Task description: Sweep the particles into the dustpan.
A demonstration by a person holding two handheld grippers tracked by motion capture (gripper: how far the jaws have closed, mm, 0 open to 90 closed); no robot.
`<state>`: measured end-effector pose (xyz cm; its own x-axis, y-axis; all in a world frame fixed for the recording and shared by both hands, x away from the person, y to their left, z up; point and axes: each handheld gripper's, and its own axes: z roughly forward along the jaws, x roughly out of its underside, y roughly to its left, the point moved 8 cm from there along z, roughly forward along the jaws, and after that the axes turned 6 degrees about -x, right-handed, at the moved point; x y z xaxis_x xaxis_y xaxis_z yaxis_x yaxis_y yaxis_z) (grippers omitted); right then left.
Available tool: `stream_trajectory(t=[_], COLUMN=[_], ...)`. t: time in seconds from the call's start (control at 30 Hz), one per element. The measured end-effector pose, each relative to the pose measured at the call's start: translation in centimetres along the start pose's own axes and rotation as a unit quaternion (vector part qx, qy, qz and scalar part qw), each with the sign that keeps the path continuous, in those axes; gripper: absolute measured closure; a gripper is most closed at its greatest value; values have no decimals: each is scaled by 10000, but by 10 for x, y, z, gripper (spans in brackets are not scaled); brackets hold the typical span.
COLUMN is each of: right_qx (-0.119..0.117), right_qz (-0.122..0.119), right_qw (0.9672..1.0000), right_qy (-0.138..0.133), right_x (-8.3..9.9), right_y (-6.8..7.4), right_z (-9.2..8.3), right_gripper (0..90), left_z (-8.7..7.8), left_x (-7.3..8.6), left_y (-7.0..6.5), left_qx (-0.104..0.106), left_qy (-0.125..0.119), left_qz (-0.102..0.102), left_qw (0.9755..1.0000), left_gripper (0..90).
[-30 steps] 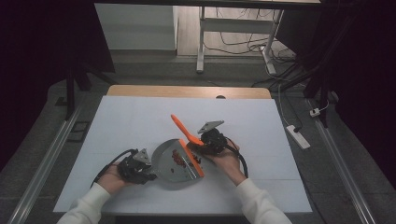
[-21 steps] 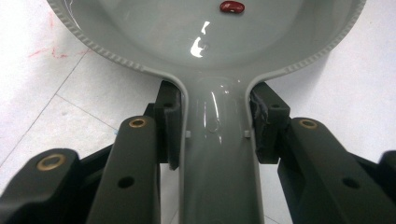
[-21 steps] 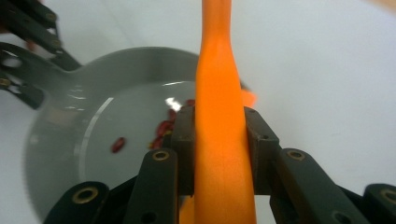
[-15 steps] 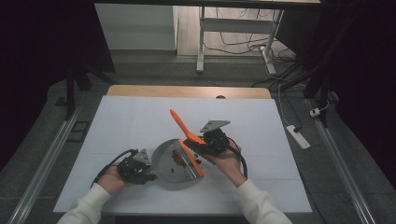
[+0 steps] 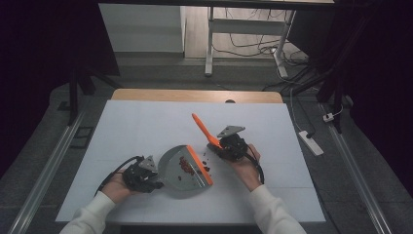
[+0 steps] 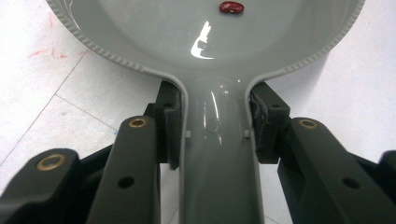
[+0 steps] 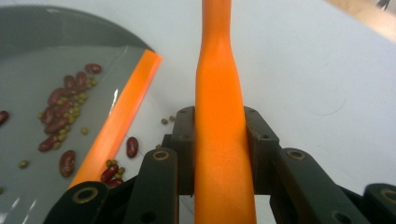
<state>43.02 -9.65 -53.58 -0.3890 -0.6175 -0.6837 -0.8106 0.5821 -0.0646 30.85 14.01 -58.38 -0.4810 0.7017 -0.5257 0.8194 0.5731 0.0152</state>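
The white table (image 5: 146, 126) carries the whole job, which looks like sweeping spilled beans into a grey dustpan (image 5: 178, 170) that lies flat near the person's edge. Its orange lip (image 5: 199, 165) faces the brush side, likely so beans can be pushed straight over it. A pile of red and small green beans (image 5: 186, 165) already sits inside the pan just behind the lip, while a few loose beans (image 5: 210, 155) lie on the table just outside it. The left gripper (image 5: 152, 184) is clamped on the dustpan's handle (image 6: 215, 154), both pads pressing its sides, apparently to hold the pan steady. The right gripper (image 5: 220, 146) pinches the orange brush handle (image 7: 220, 121), which slants up and away; its bristle end is hidden below the gripper.
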Motion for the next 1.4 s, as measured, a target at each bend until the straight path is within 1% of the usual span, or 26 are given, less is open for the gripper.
stream_trajectory(t=[0.03, 0.07, 0.13, 0.23, 0.33, 0.37, 0.43, 0.5, 0.53, 0.6, 0.63, 0.67, 0.7, 0.73, 0.8, 0.83, 0.93, 1.0, 1.03, 1.07, 1.1, 1.13, 1.17, 1.23, 1.33, 1.4], right_qx=[-41, -86, -220, -265, -350, -439, -730, -786, -870, -1253, -1294, -1193, -1079, -1028, -966, -899, -589, -402, -338, -285, -207, -133, -117, -158, -290, -277], right_qz=[51, 45, 48, -106, -126, -76, 40, -67, -42, 124, 110, 76, -25, -61, 24, 42, 40, 72, 76, 130, 149, 173, 184, 225, 254, 157], right_qw=[10000, 9999, 9997, 9995, 9993, 9990, 9973, 9969, 9961, 9915, 9908, 9921, 9933, 9937, 9938, 9944, 9967, 9980, 9984, 9988, 9993, 9996, 9997, 9996, 9993, 9995], right_qy=[26, 91, 66, 107, 67, 28, -35, -51, -109, -321, -383, -392, -412, -432, -542, -561, -548, -476, -438, -377, -279, -168, -79, 14, 2, -3], right_x=[1, 2, 1, -1, -1, -2, -3, -4, -7, -13, -15, -16, -17, -18, -19, -19, -17, -13, -10, -7, -3, 1, 5, 9, 10, 12], right_y=[1, 2, 10, 22, 32, 35, 43, 49, 52, 57, 58, 58, 56, 54, 48, 44, 30, 21, 17, 13, 9, 6, 4, 5, 13, 20], right_z=[3, 5, 8, 10, 10, 10, 10, 10, 9, 5, 3, 0, -1, -4, -8, -10, -16, -17, -17, -15, -13, -11, -8, -4, -3, -3], right_gripper=[699, 699, 699, 698, 698, 699, 699, 698, 699, 699, 699, 699, 699, 699, 699, 699, 699, 699, 699, 699, 699, 699, 699, 699, 699, 699], left_z=[0, 0, 0, 0, 0, 0, 0, 0, 0, 0, 0, 0, 0, 0, 0, 0, 0, 0, 0, 0, 1, 0, 0, 0, 0, 0], left_x=[0, 0, 0, 0, 0, 0, 0, 1, 1, 1, 1, 1, 1, 1, 1, 1, 1, 1, 1, 1, 0, 1, 0, 1, 1, 0], left_y=[0, 0, 0, -1, -1, -1, -1, -1, -1, 0, -1, -1, -1, -1, -1, -1, -1, -1, -1, -1, -2, -1, -1, -1, -1, -1], left_qx=[1, 3, 7, -6, -2, 1, 7, 13, 14, 8, 21, 20, 19, 15, 20, 13, 10, 8, 5, 4, 1, 4, 4, 12, 13, 7], left_qy=[0, 4, 20, 1, 11, 3, 22, 53, 52, 49, 50, 52, 52, 52, 40, 40, 47, 52, 52, 47, 22, 32, 27, 31, 31, 28], left_qz=[-1, 1, 2, -7, 17, 2, 8, 37, 32, 38, 36, 38, 39, 42, 39, 40, 43, 46, 41, 26, -4, 18, 6, 18, 20, 18], left_qw=[10000, 10000, 10000, 10000, 10000, 10000, 10000, 10000, 10000, 10000, 10000, 10000, 10000, 10000, 10000, 10000, 10000, 10000, 10000, 10000, 10000, 10000, 10000, 10000, 10000, 10000], left_gripper=[621, 621, 621, 621, 621, 621, 621, 621, 621, 621, 621, 621, 621, 621, 621, 621, 621, 621, 621, 620, 621, 621, 621, 621, 621, 621])
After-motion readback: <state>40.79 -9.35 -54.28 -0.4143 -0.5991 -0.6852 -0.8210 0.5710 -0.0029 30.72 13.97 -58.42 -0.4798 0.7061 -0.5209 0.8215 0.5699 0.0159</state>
